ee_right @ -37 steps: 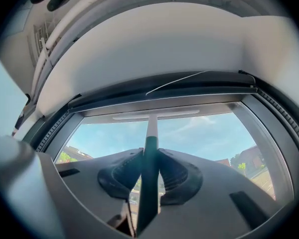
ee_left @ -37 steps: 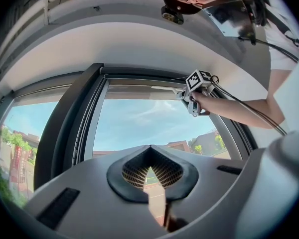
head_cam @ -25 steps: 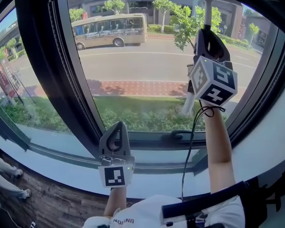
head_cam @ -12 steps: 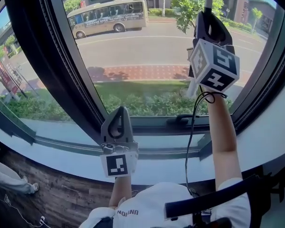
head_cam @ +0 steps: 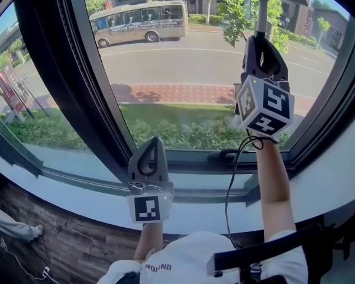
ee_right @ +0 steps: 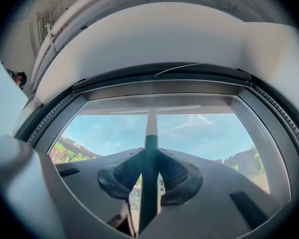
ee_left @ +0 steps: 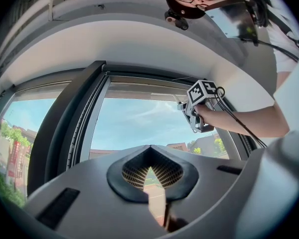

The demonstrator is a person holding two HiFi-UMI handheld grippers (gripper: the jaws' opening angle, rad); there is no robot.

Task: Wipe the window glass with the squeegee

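Your right gripper [head_cam: 262,40] sits slightly lower than before, clamped on the squeegee [ee_right: 150,133], blade crosswise straight ahead; left gripper [head_cam: 149,154] closed, empty, below.

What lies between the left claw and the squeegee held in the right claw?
Only bare window glass: the head view shows nothing else between the left claw and the squeegee clamped in the right claw.

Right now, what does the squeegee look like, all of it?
The squeegee has a dark green grip, a pale shaft and a long thin blade crosswise at its end. It points up, with the blade near the top of the window glass; whether it presses the glass I cannot tell. The right gripper is shut on its grip.
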